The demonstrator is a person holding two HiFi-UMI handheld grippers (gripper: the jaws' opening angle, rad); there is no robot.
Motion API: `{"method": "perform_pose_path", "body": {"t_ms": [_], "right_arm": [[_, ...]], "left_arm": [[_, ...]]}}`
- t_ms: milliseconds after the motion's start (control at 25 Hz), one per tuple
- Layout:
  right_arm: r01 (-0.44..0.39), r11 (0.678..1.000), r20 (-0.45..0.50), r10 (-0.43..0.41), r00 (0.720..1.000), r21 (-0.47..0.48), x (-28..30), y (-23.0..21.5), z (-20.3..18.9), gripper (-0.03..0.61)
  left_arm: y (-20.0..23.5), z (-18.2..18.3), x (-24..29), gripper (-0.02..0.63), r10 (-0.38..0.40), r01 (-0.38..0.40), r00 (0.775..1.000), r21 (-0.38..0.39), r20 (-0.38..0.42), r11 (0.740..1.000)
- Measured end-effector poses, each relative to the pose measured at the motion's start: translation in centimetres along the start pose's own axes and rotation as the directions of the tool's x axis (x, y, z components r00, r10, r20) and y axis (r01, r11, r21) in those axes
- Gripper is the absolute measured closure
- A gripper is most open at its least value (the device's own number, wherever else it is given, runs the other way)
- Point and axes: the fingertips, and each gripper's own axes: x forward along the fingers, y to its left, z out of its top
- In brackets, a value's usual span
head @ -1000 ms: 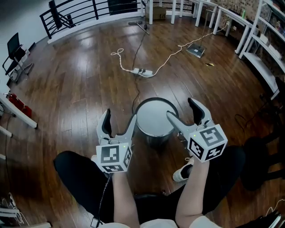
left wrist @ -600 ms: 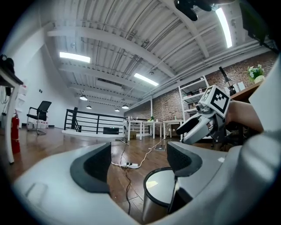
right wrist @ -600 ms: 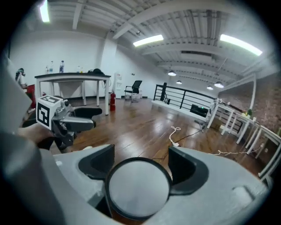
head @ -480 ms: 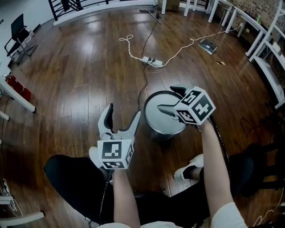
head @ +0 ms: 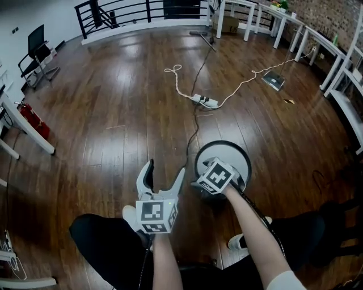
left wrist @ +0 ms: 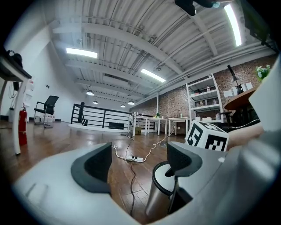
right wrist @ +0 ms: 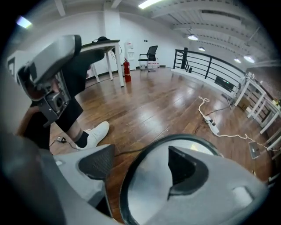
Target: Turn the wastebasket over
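Your right forearm (head: 249, 226) reaches out from the lower right, with the wrist bent so the right tongs (right wrist: 140, 171) point steeply down at the wastebasket (head: 241, 156). In the head view its marker cube (head: 215, 175) sits over the near part of the black rim. In the right gripper view the tongs are spread wide and straddle that rim. One jaw hangs outside the wall on the side of your white shoe (right wrist: 94, 132), and the other is over the pale round surface inside the rim. Neither pad presses on the basket, so nothing is gripped.

Your left forearm (head: 164, 260) runs straight ahead and holds the left tongs (head: 163, 182) level, just beside the wastebasket on its left. These tongs are spread wide too, with only bare wooden floor (head: 113, 113) and a black cable (left wrist: 131, 184) showing between the jaws. In the left gripper view the basket's metal wall rises just behind the right-hand jaw.

The wastebasket stands upright on the floor close in front of your knees, well away from the railing (head: 130, 14) at the floor's far edge. A white power strip (head: 205, 101) lies between the two
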Motion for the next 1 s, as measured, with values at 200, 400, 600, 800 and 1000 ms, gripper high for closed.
{"method": "perform_pose_path", "body": {"t_ms": [200,400,600,800,1000], "right_arm": [[0.047,0.999,-0.101,-0.045,0.994,0.013,3.1,1.5,-2.3,0.207],[0.212,0.972,-0.050,-0.218,0.975,-0.098,4.3,-0.3,-1.6,0.316],[0.232,0.968,-0.016,-0.234,0.972,-0.097,4.1,-0.1,-1.1,0.373],[0.245,0.966,0.017,-0.245,0.969,-0.086,3.3,0.1,-1.4,0.428],[0.228,0.974,0.098,-0.228,0.969,0.011,1.6,-0.7,-1.9,0.483]], "left_arm": [[0.1,-0.5,0.3,0.193,0.002,-0.002,1.000,-0.008,-0.005,1.000],[0.2,-1.2,0.4,0.195,0.005,-0.005,1.000,-0.010,-0.014,1.000],[0.8,-1.0,0.4,0.195,0.016,-0.016,1.000,-0.013,-0.009,1.000],[1.0,-0.8,0.0,0.195,0.027,-0.027,1.000,-0.023,-0.009,0.999],[1.4,-0.9,-0.2,0.196,0.036,-0.036,0.999,-0.034,-0.006,0.999]]}}
